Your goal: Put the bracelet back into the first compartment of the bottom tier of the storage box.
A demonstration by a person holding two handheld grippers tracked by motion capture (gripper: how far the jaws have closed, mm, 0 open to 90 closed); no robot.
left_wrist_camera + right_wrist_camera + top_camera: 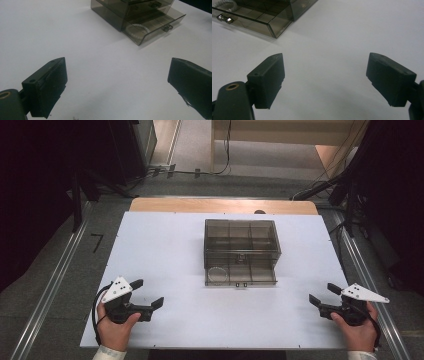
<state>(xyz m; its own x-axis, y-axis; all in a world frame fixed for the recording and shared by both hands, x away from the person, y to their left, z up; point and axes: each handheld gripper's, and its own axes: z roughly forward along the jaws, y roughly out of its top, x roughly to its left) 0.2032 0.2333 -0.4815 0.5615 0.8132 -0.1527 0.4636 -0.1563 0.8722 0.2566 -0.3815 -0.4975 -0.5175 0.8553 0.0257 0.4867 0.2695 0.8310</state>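
A smoky clear plastic drawer box (pixel 241 245) stands mid-table, its lower drawer (pixel 241 275) pulled out toward me. A white bead bracelet (pixel 217 274) lies in the drawer's left compartment; the bracelet (pixel 137 29) also appears in the left gripper view, and a bit of it (pixel 223 4) at the top left of the right gripper view. My left gripper (pixel 146 293) rests near the front left of the table, open and empty. My right gripper (pixel 322 293) sits at the front right, open and empty. Both are well short of the box.
The white table top (pixel 165 250) has bare room all around the box. Its far wooden edge (pixel 222 206) meets a floor with cables. Metal rails (pixel 55 280) run along both sides. The drawer has a small metal knob (pixel 225 19).
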